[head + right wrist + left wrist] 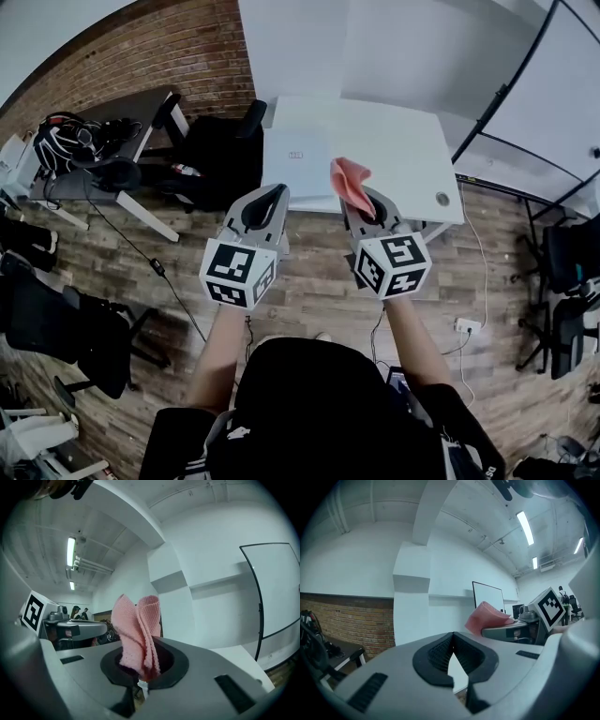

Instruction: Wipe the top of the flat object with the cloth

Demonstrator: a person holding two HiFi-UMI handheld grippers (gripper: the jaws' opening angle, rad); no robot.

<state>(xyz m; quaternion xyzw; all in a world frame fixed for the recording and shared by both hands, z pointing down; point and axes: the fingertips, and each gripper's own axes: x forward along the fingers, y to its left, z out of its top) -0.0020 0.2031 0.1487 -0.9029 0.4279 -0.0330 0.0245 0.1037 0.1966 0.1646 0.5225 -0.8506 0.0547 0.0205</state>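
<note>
On the white table (412, 141) ahead, the flat white object (298, 161) lies fwd & slightly left of the right gripper (366, 204), which is clamped on the pink cloth (350, 176); left gripper (270, 199) closed, empty.

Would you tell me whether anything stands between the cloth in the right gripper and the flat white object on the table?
Nothing visible does. The pink cloth, clamped in the right gripper, is held before the table; the flat white object lies there, top bare, left of the cloth.
</note>
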